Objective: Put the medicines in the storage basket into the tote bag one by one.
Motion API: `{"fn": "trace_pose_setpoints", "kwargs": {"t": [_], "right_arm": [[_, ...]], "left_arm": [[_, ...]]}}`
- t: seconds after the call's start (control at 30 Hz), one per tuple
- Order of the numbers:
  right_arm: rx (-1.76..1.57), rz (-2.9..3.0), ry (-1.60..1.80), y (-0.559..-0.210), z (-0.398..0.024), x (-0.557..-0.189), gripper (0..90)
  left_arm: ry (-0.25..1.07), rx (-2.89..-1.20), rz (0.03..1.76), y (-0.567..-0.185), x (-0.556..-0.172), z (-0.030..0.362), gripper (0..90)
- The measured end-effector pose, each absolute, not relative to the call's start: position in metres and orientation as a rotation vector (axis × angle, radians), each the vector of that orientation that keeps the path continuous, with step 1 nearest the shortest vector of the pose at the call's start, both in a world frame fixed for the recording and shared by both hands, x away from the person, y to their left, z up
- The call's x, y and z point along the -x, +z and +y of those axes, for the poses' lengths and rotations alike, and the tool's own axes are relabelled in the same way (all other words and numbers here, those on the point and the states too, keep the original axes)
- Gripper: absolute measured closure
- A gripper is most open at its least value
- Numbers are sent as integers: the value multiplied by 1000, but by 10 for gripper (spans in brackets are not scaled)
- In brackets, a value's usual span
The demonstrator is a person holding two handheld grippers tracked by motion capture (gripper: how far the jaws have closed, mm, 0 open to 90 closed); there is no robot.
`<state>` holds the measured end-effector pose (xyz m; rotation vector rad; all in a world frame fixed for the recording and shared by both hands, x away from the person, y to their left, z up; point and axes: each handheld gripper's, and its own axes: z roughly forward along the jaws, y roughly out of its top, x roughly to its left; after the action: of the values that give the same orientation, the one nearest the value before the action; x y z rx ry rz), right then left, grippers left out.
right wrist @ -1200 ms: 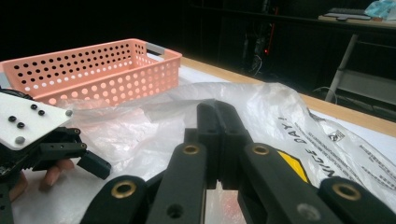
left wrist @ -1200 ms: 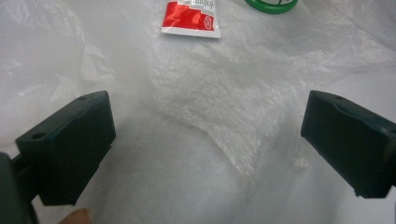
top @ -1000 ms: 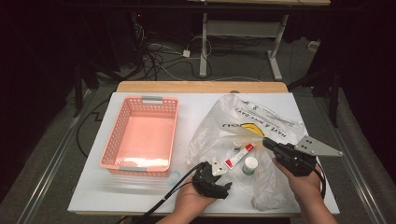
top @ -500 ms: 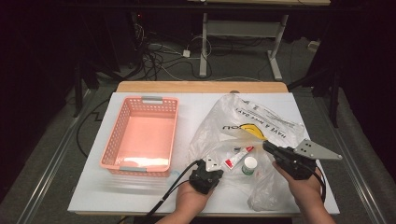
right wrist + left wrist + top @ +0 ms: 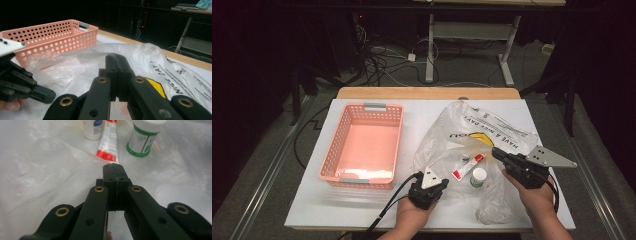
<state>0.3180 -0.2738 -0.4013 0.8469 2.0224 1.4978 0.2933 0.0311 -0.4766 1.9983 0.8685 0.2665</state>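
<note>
A clear plastic bag printed with black letters lies on the white table. Inside it are a red-and-white tube, a white bottle with a green band and a second small white bottle. My left gripper is shut, its tips on the film just short of the tube's red end; I cannot tell whether film is pinched. My right gripper is shut at the bag's right side, where the film tents up to its tips.
A pink perforated basket stands left of the bag, holding nothing. The table's wooden far edge borders a dark floor with cables and desk legs. The left gripper also appears low at the left of the right gripper view.
The left gripper's jaws have closed, and it has shifted slightly left and back toward the person. The right gripper and the bag have not visibly moved.
</note>
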Motion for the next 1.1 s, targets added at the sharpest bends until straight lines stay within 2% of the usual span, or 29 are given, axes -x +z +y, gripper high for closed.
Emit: {"fn": "trace_pose_setpoints", "kwargs": {"t": [0.23,0.37,0.6,1.1], "right_arm": [[-840,2026,1510,-401,-269,-325,900],[-833,2033,1509,-402,-266,-326,900],[-824,2044,1504,-402,-263,-325,900],[-852,2028,1506,-402,-266,-326,900]], "left_arm": [[323,-1935,862,-464,-290,47,884],[305,-1927,884,-466,-290,52,883],[311,-1994,873,-474,-289,51,883],[342,-1882,818,-458,-291,53,885]]}}
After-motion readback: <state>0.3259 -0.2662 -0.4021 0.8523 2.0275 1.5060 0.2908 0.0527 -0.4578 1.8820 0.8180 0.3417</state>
